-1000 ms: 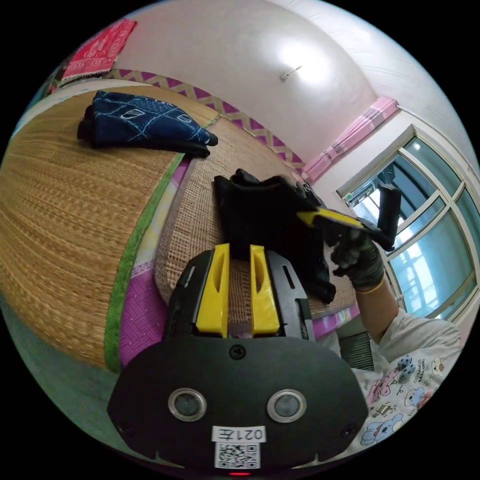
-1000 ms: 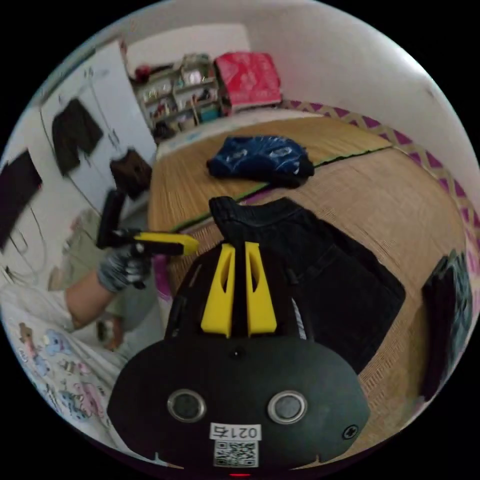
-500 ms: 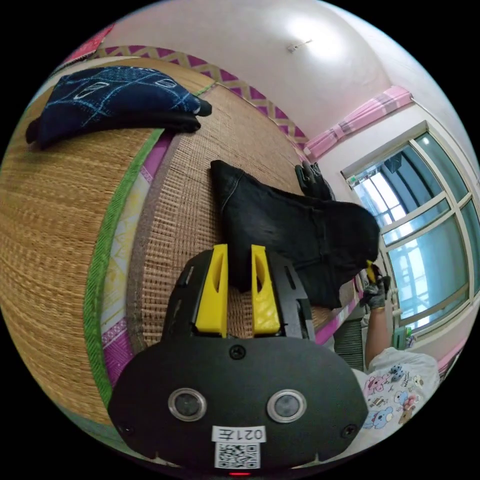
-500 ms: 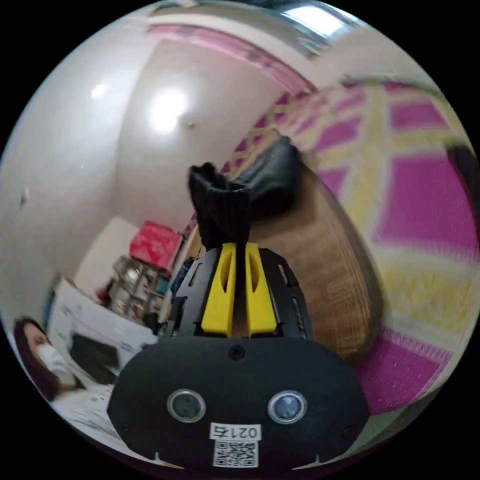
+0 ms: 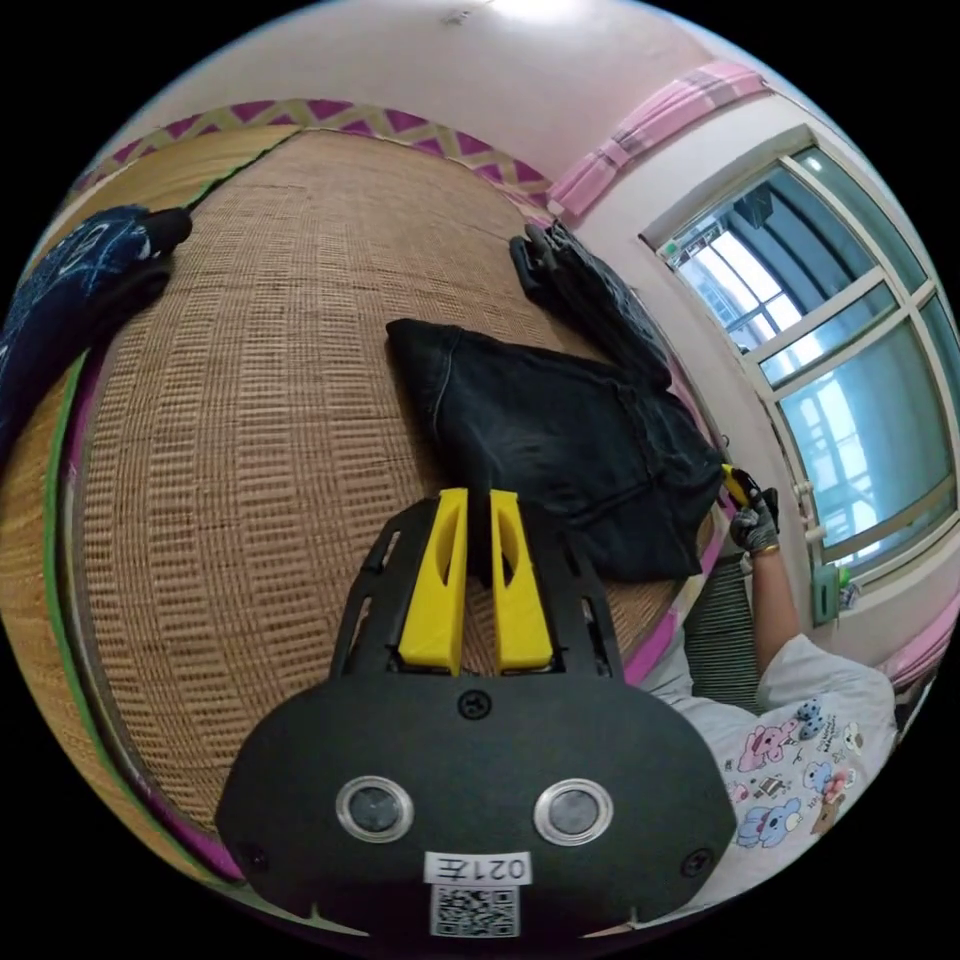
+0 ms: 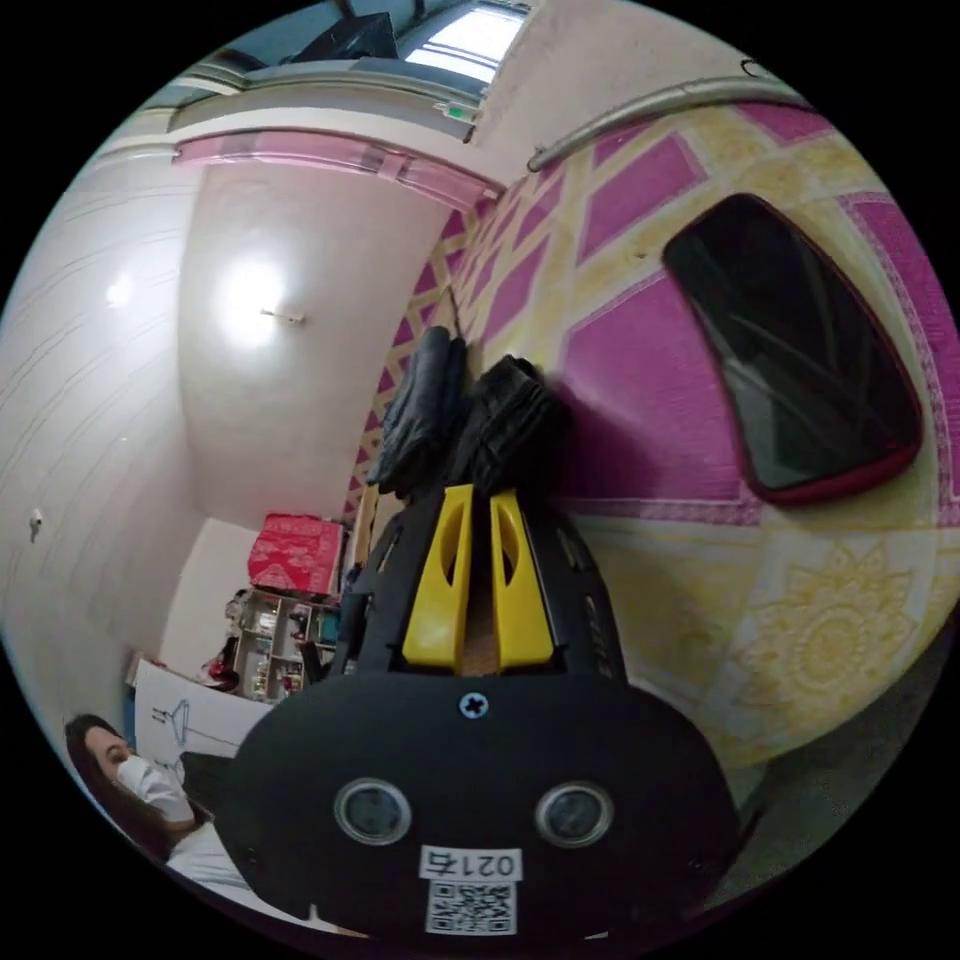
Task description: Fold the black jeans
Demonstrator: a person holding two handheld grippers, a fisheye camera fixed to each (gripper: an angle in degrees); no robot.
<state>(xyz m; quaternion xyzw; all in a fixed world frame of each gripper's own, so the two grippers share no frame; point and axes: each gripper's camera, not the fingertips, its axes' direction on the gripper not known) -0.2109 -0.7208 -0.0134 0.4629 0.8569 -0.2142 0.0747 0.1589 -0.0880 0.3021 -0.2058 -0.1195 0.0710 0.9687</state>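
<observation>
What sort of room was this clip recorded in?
Most likely a bedroom: the black jeans lie on a woven straw mat over a patterned pink bedsheet, beside a large window.

left view above mat; right view edge-on

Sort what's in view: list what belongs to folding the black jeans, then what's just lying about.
Job:
black jeans, spread on the woven mat
left claw, shut on them
right claw, shut on them

Lying about:
navy patterned garment
dark folded garment
red-rimmed dark object
</observation>
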